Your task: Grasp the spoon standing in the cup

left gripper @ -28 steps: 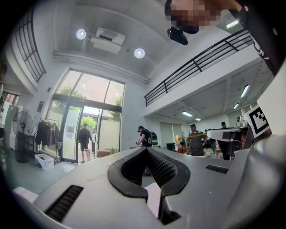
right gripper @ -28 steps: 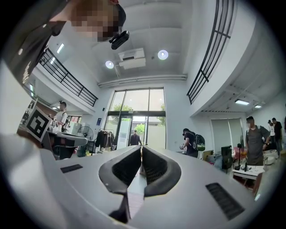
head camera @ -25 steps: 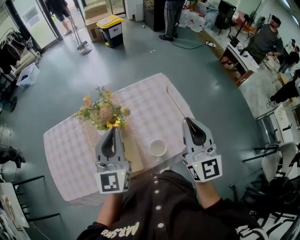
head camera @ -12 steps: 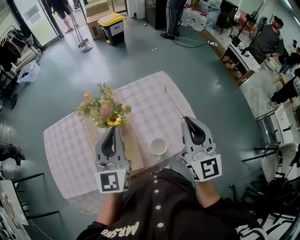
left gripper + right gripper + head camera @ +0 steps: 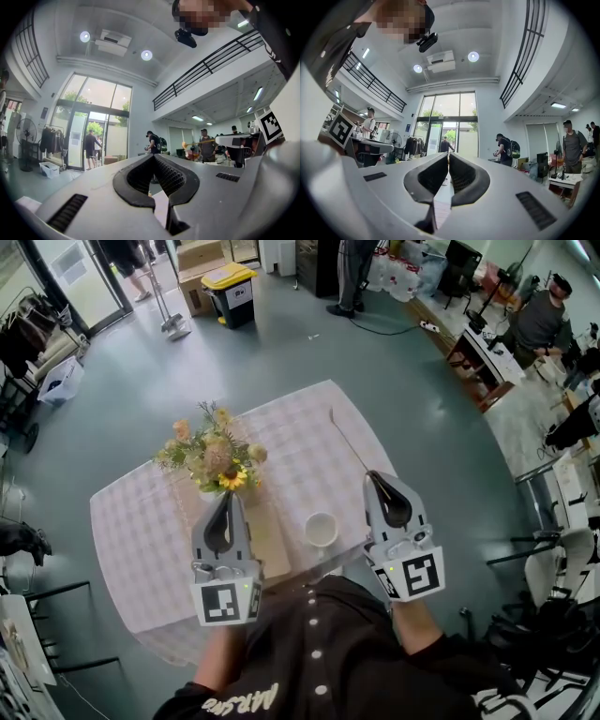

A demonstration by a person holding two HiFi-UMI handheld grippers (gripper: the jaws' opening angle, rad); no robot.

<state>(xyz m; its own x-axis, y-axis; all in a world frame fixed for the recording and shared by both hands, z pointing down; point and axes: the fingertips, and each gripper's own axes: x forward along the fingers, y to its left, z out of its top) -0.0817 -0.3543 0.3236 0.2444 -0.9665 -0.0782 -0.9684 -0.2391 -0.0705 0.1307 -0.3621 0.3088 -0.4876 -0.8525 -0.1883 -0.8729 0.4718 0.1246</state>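
Observation:
A white cup (image 5: 320, 531) stands on the checked tablecloth (image 5: 291, 442) near the front edge, between my two grippers. I see no spoon standing in it from above. A thin long rod (image 5: 349, 441) runs from the right gripper's tip across the cloth toward the far edge. I cannot tell whether it is held or lies on the cloth. My right gripper (image 5: 371, 474) (image 5: 449, 155) hovers right of the cup, jaws shut. My left gripper (image 5: 226, 495) (image 5: 153, 155) hovers left of it by the flowers, jaws together and nothing between them.
A vase of yellow and orange flowers (image 5: 214, 457) stands on a tan runner (image 5: 265, 540) just ahead of the left gripper. Around the table are grey floor, a yellow-lidded bin (image 5: 230, 292), desks with people (image 5: 542, 320) at the right and chairs (image 5: 562, 568).
The head view has shifted slightly. Both grippers keep their places over the table's front edge, and the cup has not moved.

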